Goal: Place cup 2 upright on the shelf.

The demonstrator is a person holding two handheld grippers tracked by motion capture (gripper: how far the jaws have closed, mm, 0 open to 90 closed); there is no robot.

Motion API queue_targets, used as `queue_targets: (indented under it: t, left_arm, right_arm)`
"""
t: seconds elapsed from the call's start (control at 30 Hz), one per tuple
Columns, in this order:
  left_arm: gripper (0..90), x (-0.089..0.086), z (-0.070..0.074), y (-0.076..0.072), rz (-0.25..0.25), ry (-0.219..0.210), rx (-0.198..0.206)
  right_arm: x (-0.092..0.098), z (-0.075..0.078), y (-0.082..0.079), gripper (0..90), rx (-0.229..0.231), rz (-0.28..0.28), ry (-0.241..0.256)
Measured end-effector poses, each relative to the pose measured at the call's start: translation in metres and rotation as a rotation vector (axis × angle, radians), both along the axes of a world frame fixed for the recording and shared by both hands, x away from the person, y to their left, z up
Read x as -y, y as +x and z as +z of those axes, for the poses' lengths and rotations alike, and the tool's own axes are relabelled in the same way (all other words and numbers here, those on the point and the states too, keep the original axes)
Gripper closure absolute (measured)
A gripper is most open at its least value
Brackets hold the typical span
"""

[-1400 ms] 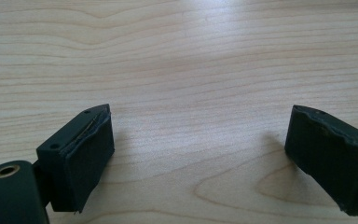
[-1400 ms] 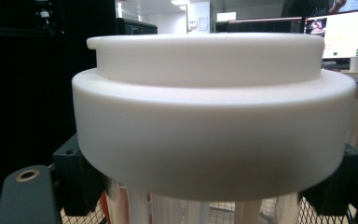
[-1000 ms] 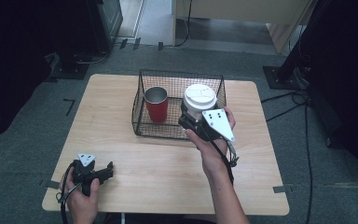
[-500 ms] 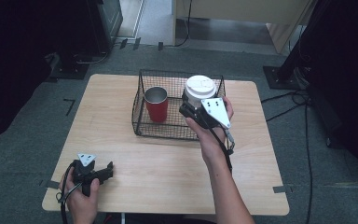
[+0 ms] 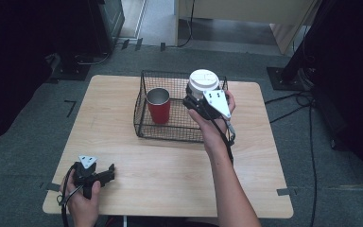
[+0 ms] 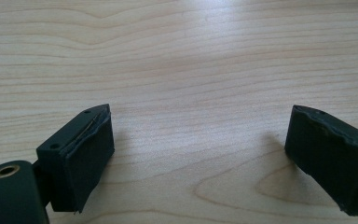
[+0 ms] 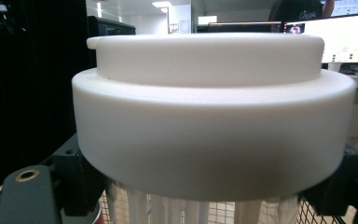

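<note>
Right gripper [image 5: 194, 100] is clamped on the white-lidded cup [image 5: 203, 81] — in the right gripper view its jaws sit on either side of the cup body just under the lid [image 7: 213, 112], pressed against the ribbed pale wall. Cup is upright, held over the right end of the wire basket [image 5: 144, 124]; from the high view I can't tell whether its base touches the basket floor or hangs just above it. The grey three-cornered plate on that gripper faces up and toward the person, and the right hand [image 5: 215, 124] wraps the grip from below, forearm coming in from the bottom edge.

Red cup [image 5: 159, 105] stands upright in the left half of the same basket, open top up, metallic inside, near the white-lidded cup but apart from it. The basket is black mesh, sitting at the far middle of the wooden table [image 5: 123, 165], close to the far edge.

Left gripper [image 5: 105, 173] is well apart from all that — at the near left corner of the table, held low by the left hand [image 5: 81, 201]. Its jaws are spread wide with nothing between them; the left gripper view shows bare wood grain [image 6: 191, 84] between the two black pads [image 6: 89, 156], pads close to the tabletop.

Beyond the table: grey carpet floor [image 5: 28, 137], cables [image 5: 307, 101] trailing on the right side, dark equipment at the far left. The right gripper view catches lit monitors [image 7: 340, 39] behind the lid.
</note>
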State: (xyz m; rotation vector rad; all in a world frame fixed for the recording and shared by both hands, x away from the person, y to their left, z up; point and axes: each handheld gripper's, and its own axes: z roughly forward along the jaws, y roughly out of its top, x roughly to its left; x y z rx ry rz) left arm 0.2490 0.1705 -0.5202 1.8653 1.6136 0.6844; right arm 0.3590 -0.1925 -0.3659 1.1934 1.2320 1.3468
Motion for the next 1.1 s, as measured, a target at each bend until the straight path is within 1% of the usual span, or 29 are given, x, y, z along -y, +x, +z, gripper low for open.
queue_targets:
  t: [0.3, 0.4, 0.53, 0.6, 0.7, 0.83, 1.0, 1.1]
  left_arm:
    - [8.7, 0.0, 0.0, 0.0, 0.001, 0.0, 0.0]
    - [8.7, 0.0, 0.0, 0.0, 0.0, -0.001, 0.0]
    - [8.7, 0.0, 0.0, 0.0, 0.0, -0.001, 0.0]
    - [8.7, 0.0, 0.0, 0.0, 0.0, -0.001, 0.0]
    - [8.7, 0.0, 0.0, 0.0, 0.0, -0.001, 0.0]
    - [8.7, 0.0, 0.0, 0.0, 0.0, -0.001, 0.0]
    - [8.7, 0.0, 0.0, 0.0, 0.0, 0.0, 0.001]
    - [8.7, 0.0, 0.0, 0.0, 0.0, 0.0, 0.001]
  right_arm:
    - [0.0, -0.006, 0.013, 16.0, -0.007, -0.01, -0.015]
    - [0.001, -0.01, 0.018, 16.0, -0.024, -0.02, -0.018]
    - [0.001, -0.016, 0.024, 16.0, -0.035, -0.027, -0.02]
    - [0.001, -0.02, 0.027, 16.0, -0.038, -0.03, -0.029]
    - [0.001, -0.024, 0.031, 16.0, -0.053, -0.036, -0.021]
    - [0.003, -0.029, 0.036, 16.0, -0.067, -0.049, -0.032]
    - [0.004, -0.035, 0.042, 16.0, -0.086, -0.061, -0.024]
    - [0.004, -0.039, 0.046, 16.0, -0.103, -0.069, -0.03]
